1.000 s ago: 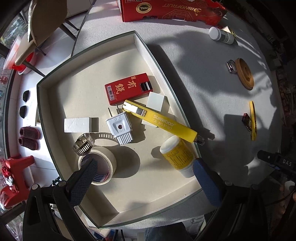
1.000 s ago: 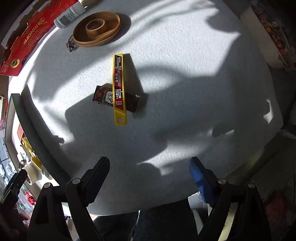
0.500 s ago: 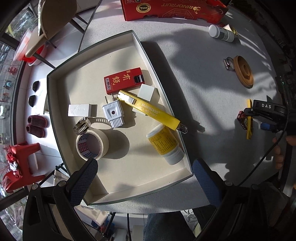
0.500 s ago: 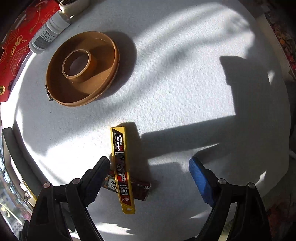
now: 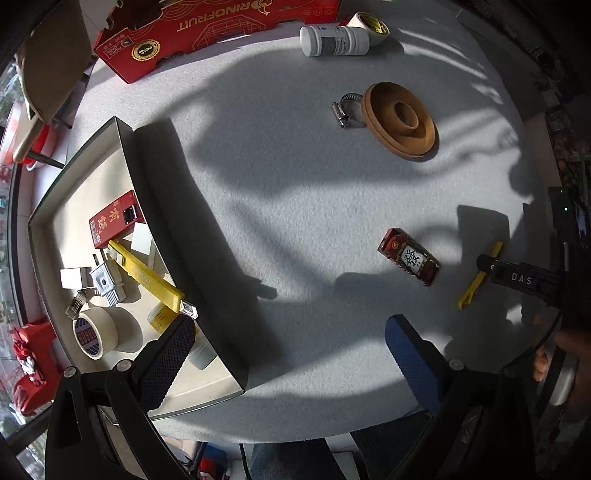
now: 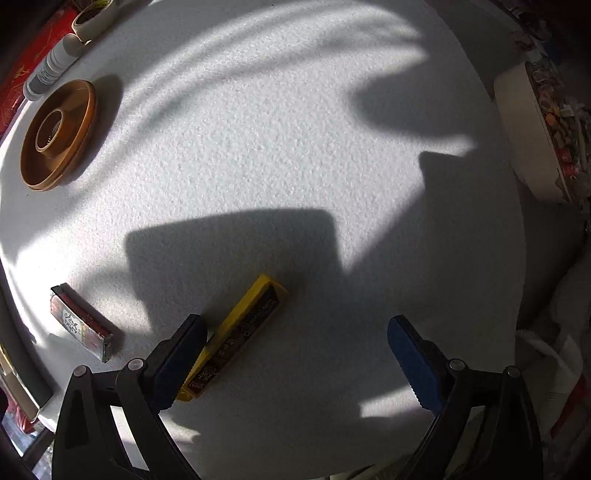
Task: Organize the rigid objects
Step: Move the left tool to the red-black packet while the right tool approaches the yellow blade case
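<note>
A yellow blade case (image 6: 243, 328) lies flat on the white table, between the fingers of my right gripper (image 6: 295, 339) and close to the left one. The jaws are opening and neither pad presses on it. A dark red box (image 6: 79, 325) lies apart to its left. In the left wrist view the same box (image 5: 408, 256) and case (image 5: 476, 284) sit right of my left gripper (image 5: 288, 350), which hangs open and empty above the table beside the tray (image 5: 125, 155). The tray holds a yellow knife (image 5: 147, 277), a red box (image 5: 114, 219) and a tape roll (image 5: 94, 332).
A wooden disc (image 5: 399, 122) with a hose clamp (image 5: 345, 109) beside it lies farther back. A white bottle (image 5: 334, 40), a small tape roll (image 5: 369, 24) and a long red carton (image 5: 221, 26) line the far edge. A hand (image 5: 546, 365) shows at the right.
The left gripper has moved from above the tray to over the open table. The right gripper has come down and widened around the yellow case, which no longer lies across the dark red box.
</note>
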Tool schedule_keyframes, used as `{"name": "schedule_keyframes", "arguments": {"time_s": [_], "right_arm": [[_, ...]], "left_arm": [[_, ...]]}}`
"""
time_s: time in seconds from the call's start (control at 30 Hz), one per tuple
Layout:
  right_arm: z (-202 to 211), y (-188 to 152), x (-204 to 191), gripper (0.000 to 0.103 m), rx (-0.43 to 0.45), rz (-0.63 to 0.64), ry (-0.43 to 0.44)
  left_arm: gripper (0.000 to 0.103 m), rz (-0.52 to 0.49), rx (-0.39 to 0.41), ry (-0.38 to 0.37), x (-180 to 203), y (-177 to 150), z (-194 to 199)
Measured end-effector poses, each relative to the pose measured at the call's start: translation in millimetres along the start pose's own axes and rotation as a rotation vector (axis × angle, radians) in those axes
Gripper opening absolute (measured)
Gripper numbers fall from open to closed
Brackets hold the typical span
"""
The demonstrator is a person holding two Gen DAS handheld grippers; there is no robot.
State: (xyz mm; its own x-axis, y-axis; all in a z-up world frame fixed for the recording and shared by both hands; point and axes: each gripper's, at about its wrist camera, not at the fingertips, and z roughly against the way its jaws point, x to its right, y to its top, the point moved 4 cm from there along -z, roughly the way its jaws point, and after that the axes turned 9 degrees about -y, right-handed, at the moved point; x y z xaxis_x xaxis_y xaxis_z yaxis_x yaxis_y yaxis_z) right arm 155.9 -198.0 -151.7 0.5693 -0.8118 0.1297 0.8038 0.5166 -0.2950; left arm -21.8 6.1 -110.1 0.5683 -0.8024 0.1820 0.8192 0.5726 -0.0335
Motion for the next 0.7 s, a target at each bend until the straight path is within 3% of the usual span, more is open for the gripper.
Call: {"name": "schedule_keyframes", "arguments": {"time_s": [0.1,0.2,0.33,0.5,0.57,0.7], "right_arm": [[-6.1,-4.3,7.5,0.102,-0.035,-0.020,0.053],[-5.9,-12.5,8.7,0.102,-0.015,0.029,0.048],[-6.2,-19.7,11.4,0.102,0.000,0.053,0.048],[-5.6,-36.9,9.6,0.102,-0.009,0.072,0.045],[-4.9,-36.5,10.6,0.102,-0.010,0.087,0.043],[-4.4,-41.0,7.4,0.102,-0.021,0.098,0.034]], "left_arm": [[0.103,-0.134,0.037,0.055,39.0,11.6,-18.8],[0.103,-0.313,0.055,0.095,75.3,13.9,-41.1],[0.103,-0.426,0.032,0.097,101.0,12.1,-68.4],[0.103,-0.436,-0.003,0.126,104.3,16.4,-93.7],[0.103,-0.415,0.027,0.109,101.0,21.2,-92.5],[0.103,-0.251,0.098,0.148,71.0,34.6,-83.3]]}}
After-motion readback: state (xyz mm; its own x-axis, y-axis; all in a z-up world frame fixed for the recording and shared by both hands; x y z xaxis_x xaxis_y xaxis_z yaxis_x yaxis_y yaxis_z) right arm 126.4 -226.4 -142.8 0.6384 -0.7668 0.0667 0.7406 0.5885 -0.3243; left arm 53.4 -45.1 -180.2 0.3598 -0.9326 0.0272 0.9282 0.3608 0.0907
